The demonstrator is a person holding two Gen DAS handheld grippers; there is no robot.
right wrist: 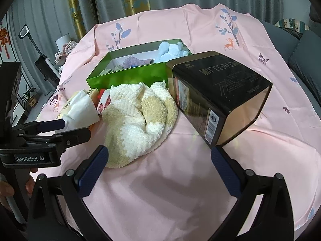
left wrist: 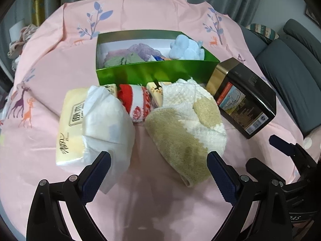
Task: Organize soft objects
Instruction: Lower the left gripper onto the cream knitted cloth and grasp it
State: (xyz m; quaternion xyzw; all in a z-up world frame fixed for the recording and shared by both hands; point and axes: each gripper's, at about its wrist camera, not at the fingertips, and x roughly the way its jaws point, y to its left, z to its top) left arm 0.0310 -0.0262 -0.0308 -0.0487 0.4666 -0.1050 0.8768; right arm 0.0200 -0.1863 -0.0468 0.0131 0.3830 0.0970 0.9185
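A green box (left wrist: pixel 152 71) (right wrist: pixel 128 78) stands on the pink cloth and holds folded purple and green cloths (left wrist: pixel 132 55) and a pale blue plush toy (left wrist: pixel 185 48) (right wrist: pixel 170 51). In front of it lie a beige-and-white towel (left wrist: pixel 186 124) (right wrist: pixel 138 120), a red-and-white sock (left wrist: pixel 138 104), a white diaper (left wrist: pixel 108 118) (right wrist: pixel 80 108) and a yellow tissue pack (left wrist: pixel 72 124). My left gripper (left wrist: pixel 158 160) (right wrist: pixel 74 127) is open, its fingers either side of the gap between diaper and towel. My right gripper (right wrist: pixel 159 156) is open and empty, just short of the towel.
A black-and-gold tin box (left wrist: pixel 244 98) (right wrist: pixel 218 96) lies tilted right of the towel. The pink tablecloth (left wrist: pixel 150 200) bears deer and tree prints. A grey sofa (left wrist: pixel 291 76) is to the right, curtains (right wrist: pixel 60 10) behind.
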